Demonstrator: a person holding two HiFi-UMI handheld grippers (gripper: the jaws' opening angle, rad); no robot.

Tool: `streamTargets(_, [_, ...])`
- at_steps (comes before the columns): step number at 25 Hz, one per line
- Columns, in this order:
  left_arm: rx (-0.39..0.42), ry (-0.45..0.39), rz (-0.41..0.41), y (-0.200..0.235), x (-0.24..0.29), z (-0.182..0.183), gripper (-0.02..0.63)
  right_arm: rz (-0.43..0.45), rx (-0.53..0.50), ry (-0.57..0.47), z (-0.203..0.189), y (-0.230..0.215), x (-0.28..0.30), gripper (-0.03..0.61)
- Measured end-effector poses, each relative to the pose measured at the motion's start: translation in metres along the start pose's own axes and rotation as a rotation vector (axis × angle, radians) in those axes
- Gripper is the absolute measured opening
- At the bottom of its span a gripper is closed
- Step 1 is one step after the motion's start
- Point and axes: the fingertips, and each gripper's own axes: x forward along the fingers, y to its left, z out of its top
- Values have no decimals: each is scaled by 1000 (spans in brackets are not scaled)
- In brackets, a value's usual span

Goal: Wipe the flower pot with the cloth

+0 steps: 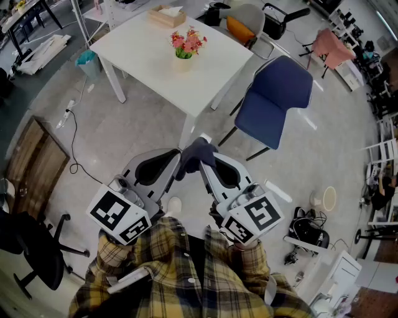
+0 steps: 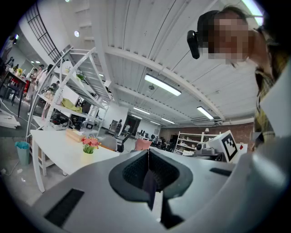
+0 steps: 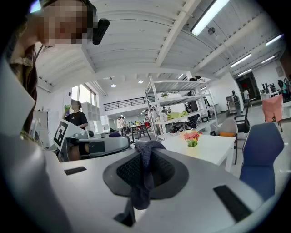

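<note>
A small pale flower pot [image 1: 183, 63] with pink and red flowers stands on the white table [image 1: 143, 43], well ahead of both grippers. The left gripper view shows the pot [image 2: 87, 157] at the left; in the right gripper view the pot [image 3: 193, 144] lies right of centre. A dark blue cloth [image 1: 196, 154] hangs between the two gripper tips above the floor. My left gripper [image 1: 179, 160] is shut on a thin edge of the cloth [image 2: 149, 182]. The right gripper [image 1: 203, 165] is shut on the cloth [image 3: 143, 177], which drapes over its jaws.
A blue chair [image 1: 273, 99] stands at the table's right corner. A wooden tissue box [image 1: 166, 15] sits on the table's far side. Near the left edge are a black office chair [image 1: 31, 254], a wooden panel [image 1: 31, 164], a floor cable [image 1: 73, 146] and a teal bin [image 1: 87, 59].
</note>
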Motion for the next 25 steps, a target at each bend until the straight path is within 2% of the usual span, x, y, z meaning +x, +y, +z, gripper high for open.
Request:
streamTargets(8, [-5,5,-16,-2,7,-1,12,-27,17,-15,1,-8,-8,11])
streamTargets(17, [4,-2,7,5,9,6,12,-20,37,-8,1,-20,-3,11])
streamTargets(25, [-6,-4,42,53,11,14,12,5,45,15,3,-27,46,11])
